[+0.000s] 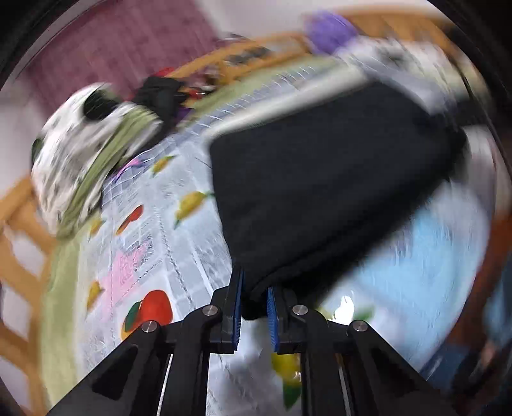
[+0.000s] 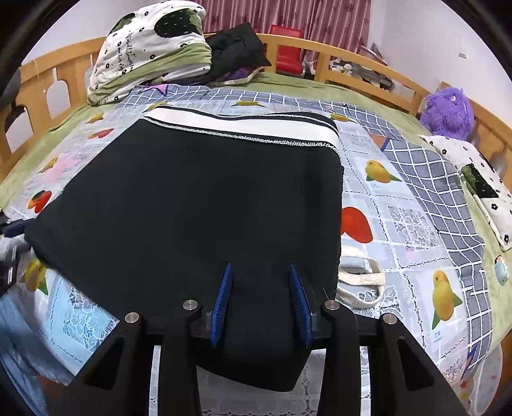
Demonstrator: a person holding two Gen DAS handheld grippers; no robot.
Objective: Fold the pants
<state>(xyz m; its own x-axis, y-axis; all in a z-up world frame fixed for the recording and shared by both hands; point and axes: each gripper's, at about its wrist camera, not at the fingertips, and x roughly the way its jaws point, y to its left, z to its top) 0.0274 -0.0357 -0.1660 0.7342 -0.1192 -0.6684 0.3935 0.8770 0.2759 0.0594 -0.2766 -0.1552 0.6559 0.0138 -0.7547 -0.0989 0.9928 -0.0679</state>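
Black pants (image 2: pixel 192 198) folded flat, white waistband edge (image 2: pixel 243 126) farthest away

A home bedroom: a wooden-railed bed (image 2: pixel 352 54) spread with a fruit-print patchwork quilt (image 2: pixel 400 198), a folded duvet (image 2: pixel 150 48) piled at its far end, a purple plush toy (image 2: pixel 448 112) against the rail, and dusky pink curtains (image 2: pixel 288 14) hanging over the white wall behind.
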